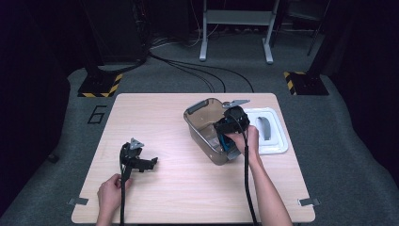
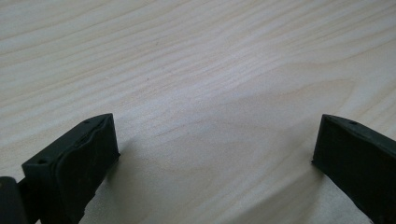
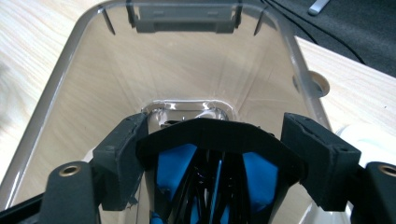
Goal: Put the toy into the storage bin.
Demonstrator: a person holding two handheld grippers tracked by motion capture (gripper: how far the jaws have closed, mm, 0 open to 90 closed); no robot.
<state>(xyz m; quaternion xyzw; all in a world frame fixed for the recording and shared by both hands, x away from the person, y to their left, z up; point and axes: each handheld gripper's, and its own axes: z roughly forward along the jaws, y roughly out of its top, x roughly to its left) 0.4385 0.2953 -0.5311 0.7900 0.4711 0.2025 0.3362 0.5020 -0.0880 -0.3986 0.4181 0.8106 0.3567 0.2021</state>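
Note:
A clear plastic bin (image 1: 201, 123) stands on the right half of the wooden table (image 1: 179, 188). My right gripper (image 1: 227, 136) points down into it, shut on a black and blue object (image 1: 226, 142). In the right gripper view the bin's walls (image 3: 187, 70) surround my right gripper (image 3: 217, 140), and the object's black arched band (image 3: 219, 133) spans from one pad to the other, with blue parts and black cords below it. My left gripper (image 1: 148, 164) rests low over the table at the left. Its jaws stand wide open in the left gripper view (image 2: 215, 144), with bare wood between them.
A white lid (image 1: 277, 136) with a grey handle lies flat just right of the bin, near the table's right edge. Cables run across the floor behind the table, where metal stand legs and striped bases stand.

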